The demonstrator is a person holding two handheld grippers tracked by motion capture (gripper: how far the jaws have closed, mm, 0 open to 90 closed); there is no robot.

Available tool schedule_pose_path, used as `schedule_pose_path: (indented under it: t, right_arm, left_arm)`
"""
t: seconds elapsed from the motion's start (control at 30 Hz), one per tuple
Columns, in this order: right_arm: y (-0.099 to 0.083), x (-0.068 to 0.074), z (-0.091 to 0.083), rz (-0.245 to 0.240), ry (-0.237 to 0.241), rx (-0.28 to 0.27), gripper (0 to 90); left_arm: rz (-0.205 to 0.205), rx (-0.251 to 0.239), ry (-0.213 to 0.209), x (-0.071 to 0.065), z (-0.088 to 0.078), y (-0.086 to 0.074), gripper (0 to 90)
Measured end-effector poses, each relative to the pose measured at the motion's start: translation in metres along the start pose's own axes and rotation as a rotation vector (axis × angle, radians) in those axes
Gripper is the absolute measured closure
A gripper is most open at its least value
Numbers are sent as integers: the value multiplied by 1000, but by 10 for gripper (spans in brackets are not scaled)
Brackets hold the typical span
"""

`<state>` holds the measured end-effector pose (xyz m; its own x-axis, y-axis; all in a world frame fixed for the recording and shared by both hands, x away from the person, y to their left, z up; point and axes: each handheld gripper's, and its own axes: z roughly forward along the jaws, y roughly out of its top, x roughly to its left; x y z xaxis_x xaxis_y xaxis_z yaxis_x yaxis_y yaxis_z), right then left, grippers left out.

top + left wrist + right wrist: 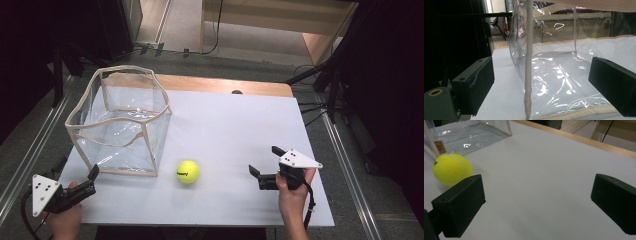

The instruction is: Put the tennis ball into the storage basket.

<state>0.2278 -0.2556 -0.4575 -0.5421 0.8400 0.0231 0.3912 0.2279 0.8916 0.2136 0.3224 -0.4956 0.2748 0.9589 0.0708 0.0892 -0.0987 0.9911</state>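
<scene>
A clear plastic box (120, 120) with beige trim stands open-topped at the table's left. A yellow tennis ball (188, 171) lies on the white tabletop (235, 125), just right of the box's near corner. My left gripper (79, 170) is open at the box's near-left corner. In the left gripper view its jaws (541, 85) stand wide apart, with the box's vertical corner seam (528, 62) between them but untouched. My right gripper (265, 160) is open and empty, to the right of the ball and pointing toward it. The right gripper view shows the ball (451, 168) beyond its left jaw, with the box (474, 135) behind.
A wooden strip (225, 85) runs along the table's far edge. Bare white surface lies between the ball and the right gripper and across the table's right half. Dark stands and cables (330, 85) sit off the right side, and metal rails (30, 150) run along the left.
</scene>
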Motion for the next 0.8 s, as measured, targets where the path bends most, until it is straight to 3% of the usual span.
schedule_pose_path:
  t: [0.8]
  right_arm:
    - [35,36,46,-107,139,73,0]
  left_arm:
    - [-14,-5,2,0,0,0,68]
